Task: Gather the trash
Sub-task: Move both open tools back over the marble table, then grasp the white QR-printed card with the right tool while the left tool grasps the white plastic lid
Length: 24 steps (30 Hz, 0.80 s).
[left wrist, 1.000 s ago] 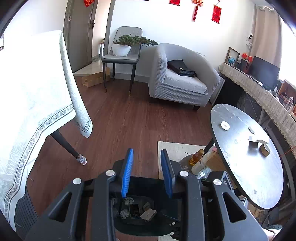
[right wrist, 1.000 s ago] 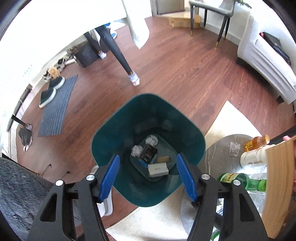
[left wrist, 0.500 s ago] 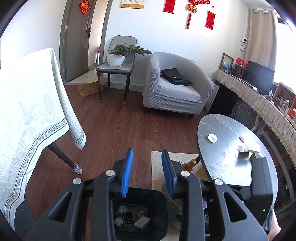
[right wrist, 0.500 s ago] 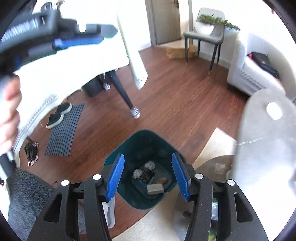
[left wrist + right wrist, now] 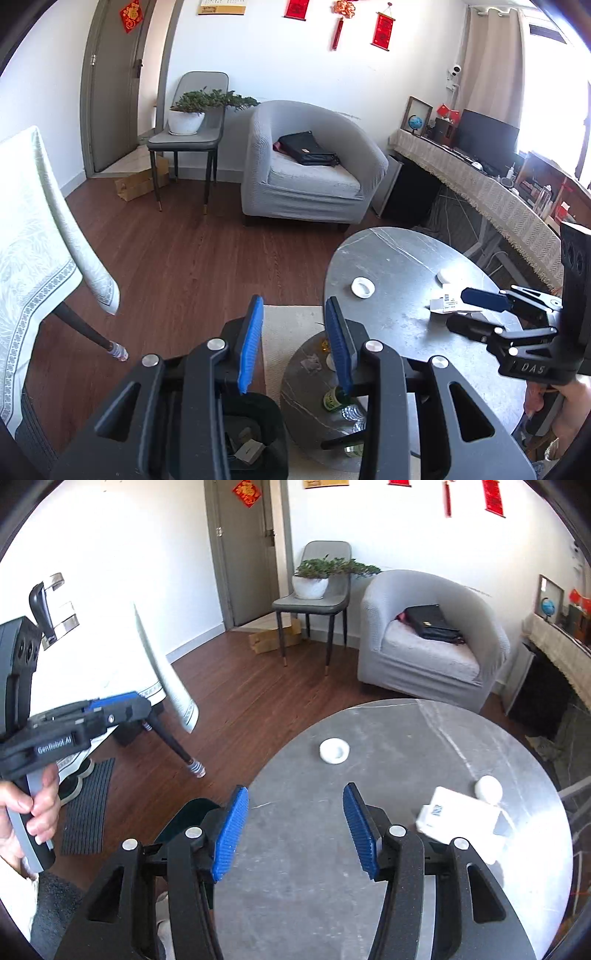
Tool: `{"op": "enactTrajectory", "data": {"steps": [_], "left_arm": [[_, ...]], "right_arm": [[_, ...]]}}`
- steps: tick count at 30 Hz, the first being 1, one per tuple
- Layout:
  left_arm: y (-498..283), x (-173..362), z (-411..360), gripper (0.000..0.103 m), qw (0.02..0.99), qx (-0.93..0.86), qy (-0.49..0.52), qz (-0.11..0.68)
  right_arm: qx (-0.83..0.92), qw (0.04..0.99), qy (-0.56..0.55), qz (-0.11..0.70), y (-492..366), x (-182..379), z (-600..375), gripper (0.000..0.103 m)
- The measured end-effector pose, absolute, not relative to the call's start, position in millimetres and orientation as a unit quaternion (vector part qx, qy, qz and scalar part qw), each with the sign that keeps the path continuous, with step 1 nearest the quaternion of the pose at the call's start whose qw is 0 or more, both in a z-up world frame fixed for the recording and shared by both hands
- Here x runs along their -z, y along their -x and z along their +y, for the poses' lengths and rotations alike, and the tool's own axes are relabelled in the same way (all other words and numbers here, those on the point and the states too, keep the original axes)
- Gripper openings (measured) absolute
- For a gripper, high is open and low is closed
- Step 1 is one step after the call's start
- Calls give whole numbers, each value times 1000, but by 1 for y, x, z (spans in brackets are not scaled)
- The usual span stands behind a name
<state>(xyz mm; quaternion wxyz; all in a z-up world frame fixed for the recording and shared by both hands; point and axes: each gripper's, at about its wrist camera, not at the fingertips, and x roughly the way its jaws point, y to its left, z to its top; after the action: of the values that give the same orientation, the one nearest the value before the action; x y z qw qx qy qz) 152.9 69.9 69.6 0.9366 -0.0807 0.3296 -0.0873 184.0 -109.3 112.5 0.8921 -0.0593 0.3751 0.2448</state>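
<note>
My right gripper (image 5: 295, 830) hangs over the grey round table (image 5: 388, 775), its blue pads parted with nothing between them. On that table lie a white box (image 5: 458, 816) to the right and a small white ring (image 5: 334, 750) ahead. My left gripper (image 5: 295, 339) is narrow, its jaws opening, empty, above the dark bin (image 5: 255, 435) holding scraps on the floor.

The right gripper (image 5: 480, 300) body read "DAS"; the left gripper (image 5: 122, 705) body read "Genrobot.AI".
</note>
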Motion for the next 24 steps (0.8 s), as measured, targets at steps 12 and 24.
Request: {"op": "enactTrajectory", "data": {"steps": [12,24], "left_arm": [[-197,-35,-17,42,921,149,45,356],[-233,-12,-43,64,912,181,24,368]], "right_arm": [[-140,916,20,375,-212,-102,-185,86],[-90,903,24,420,-246,-57,-192,94]]}}
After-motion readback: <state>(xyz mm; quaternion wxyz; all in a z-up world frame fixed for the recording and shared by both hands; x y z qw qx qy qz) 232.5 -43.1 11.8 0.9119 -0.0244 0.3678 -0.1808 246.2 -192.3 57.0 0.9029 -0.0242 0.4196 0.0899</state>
